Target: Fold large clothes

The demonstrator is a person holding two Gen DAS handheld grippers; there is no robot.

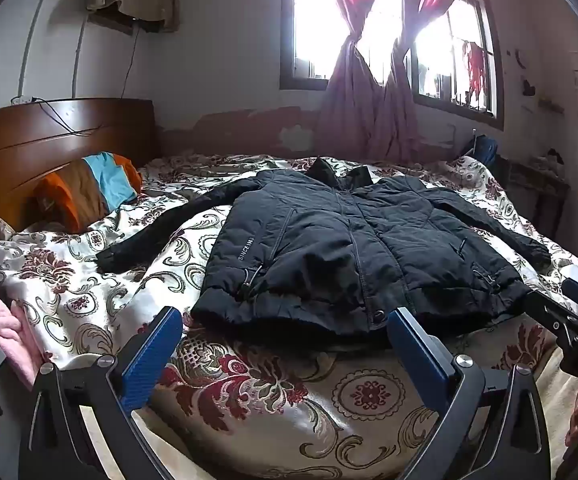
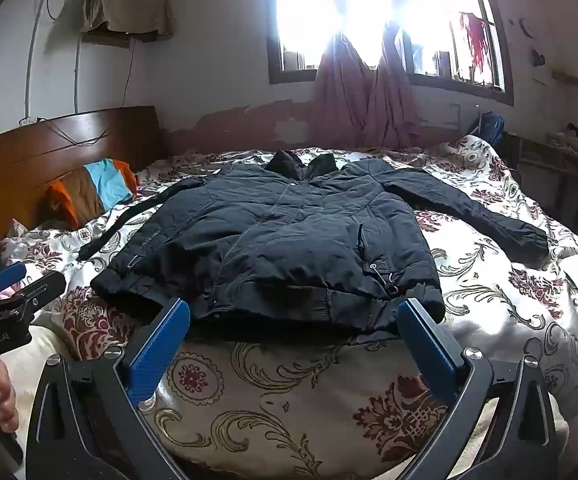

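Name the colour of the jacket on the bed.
Black jacket, clearest in the left wrist view.

Left gripper (image 1: 285, 328): black frame, blue ribbed finger pads (image 1: 153, 354), silver screws. Right gripper (image 2: 295, 320): same build. White "GenRobot.AI" lettering on left body; bare-skinned hand (image 2: 3, 400) on handle.

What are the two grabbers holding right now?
Nothing. The left gripper and right gripper are both open, short of the black padded jacket lying flat on the floral bedspread.

Left gripper (image 1: 285, 330) agape, right gripper (image 2: 295, 320) agape (both 2 empty), side by side.
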